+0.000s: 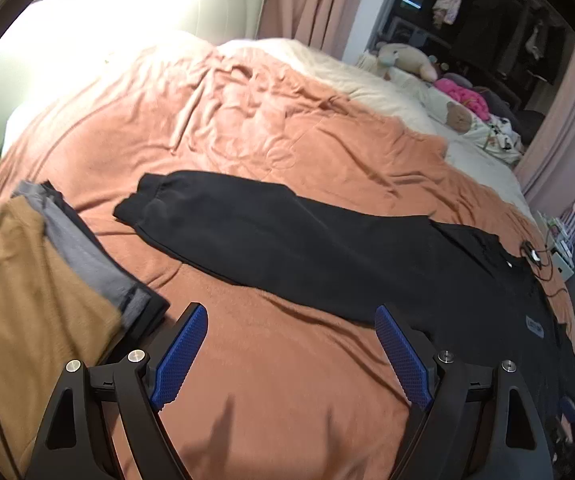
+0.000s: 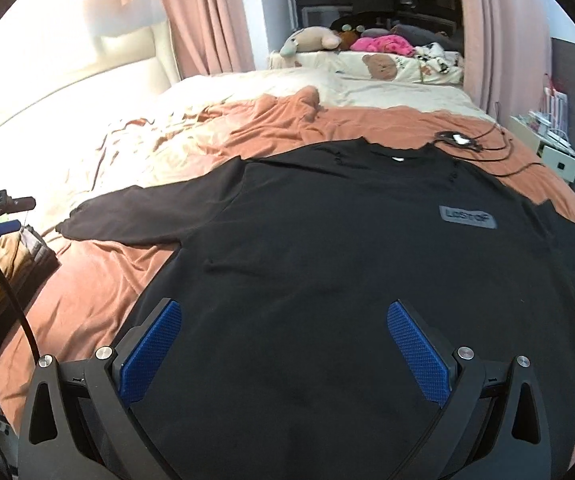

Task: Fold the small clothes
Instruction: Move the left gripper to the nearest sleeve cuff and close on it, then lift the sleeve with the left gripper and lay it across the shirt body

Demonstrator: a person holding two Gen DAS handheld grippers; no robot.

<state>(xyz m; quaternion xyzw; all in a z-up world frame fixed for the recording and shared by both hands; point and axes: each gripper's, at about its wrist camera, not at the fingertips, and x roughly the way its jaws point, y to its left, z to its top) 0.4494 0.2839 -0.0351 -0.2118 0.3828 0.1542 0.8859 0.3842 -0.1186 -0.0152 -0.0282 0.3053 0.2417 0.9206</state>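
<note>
A black long-sleeved shirt with a grey chest label lies spread flat, front up, on the orange blanket. Its left sleeve stretches out across the blanket in the left wrist view. My left gripper is open and empty, above the blanket just in front of that sleeve. My right gripper is open and empty, hovering over the shirt's lower body. The left gripper also shows at the left edge of the right wrist view.
A pile of folded clothes, brown, grey and black, lies at the left on the blanket. Black cables and a small device lie by the shirt's collar. Stuffed toys and pillows sit at the bed's far end. Shelves stand at the right.
</note>
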